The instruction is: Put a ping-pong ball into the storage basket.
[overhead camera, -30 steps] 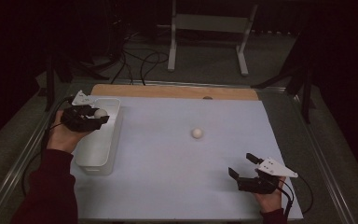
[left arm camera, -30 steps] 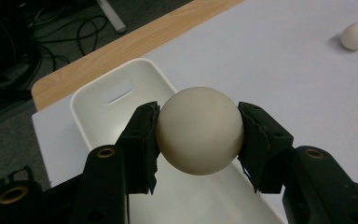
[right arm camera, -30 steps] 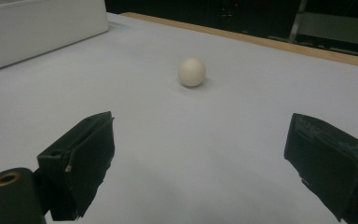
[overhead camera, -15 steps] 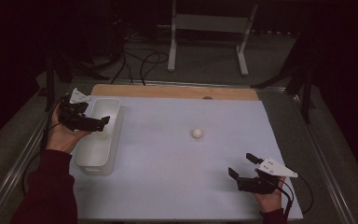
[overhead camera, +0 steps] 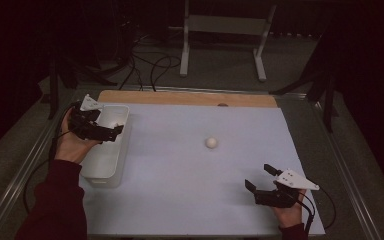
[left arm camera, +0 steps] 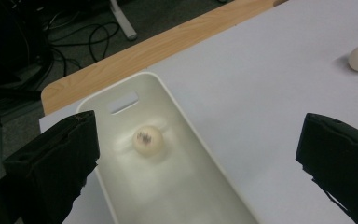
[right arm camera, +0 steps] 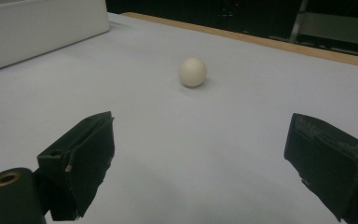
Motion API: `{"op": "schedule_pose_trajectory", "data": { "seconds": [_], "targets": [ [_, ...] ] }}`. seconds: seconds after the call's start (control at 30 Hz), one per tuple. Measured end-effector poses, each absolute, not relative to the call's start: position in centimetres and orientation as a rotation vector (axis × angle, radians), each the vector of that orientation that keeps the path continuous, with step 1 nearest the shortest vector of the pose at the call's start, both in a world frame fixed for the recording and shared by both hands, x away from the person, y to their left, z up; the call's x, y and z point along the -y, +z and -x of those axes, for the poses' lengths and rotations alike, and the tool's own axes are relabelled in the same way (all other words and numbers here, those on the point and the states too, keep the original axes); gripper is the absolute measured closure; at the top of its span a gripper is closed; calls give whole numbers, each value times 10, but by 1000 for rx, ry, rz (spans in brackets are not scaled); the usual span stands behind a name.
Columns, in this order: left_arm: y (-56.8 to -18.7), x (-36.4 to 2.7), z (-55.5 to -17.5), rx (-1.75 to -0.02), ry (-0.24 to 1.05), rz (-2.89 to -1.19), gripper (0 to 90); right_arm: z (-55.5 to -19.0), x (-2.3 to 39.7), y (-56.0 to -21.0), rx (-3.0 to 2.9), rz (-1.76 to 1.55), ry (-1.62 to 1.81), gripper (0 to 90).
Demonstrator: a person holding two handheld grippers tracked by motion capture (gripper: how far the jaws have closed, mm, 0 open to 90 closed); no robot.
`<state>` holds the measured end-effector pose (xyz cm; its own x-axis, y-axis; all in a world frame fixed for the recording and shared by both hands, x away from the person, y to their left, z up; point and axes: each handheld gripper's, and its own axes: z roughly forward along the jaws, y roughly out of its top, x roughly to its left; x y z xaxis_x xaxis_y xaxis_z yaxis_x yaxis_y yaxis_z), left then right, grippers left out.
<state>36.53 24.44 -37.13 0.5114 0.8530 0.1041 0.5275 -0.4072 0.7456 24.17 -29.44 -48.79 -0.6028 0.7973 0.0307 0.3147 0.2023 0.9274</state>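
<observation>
The marked ball (left arm camera: 148, 141) is seen lying in the white bin (left arm camera: 205, 154), below and between the widely parted left tongs (overhead camera: 111, 132), untouched. The right tongs (overhead camera: 260, 179) are held wide open and empty, well short of the plain ball (overhead camera: 211, 142) on the tabletop (overhead camera: 180, 180).

Two balls: one (overhead camera: 211, 142) on the mat, one (left arm camera: 148, 140), blurred, seemingly in the single bin (overhead camera: 101, 165) at nine o'clock.
</observation>
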Motion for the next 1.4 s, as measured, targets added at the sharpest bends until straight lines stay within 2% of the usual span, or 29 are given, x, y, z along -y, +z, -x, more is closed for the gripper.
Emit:
{"op": "schedule_pose_trajectory", "data": {
  "seconds": [1.4],
  "targets": [
    [-374,-192,-372,-1009,564,-2104,1,-242,295,-488,-2022,-1032,1389,81]
  ]
}}
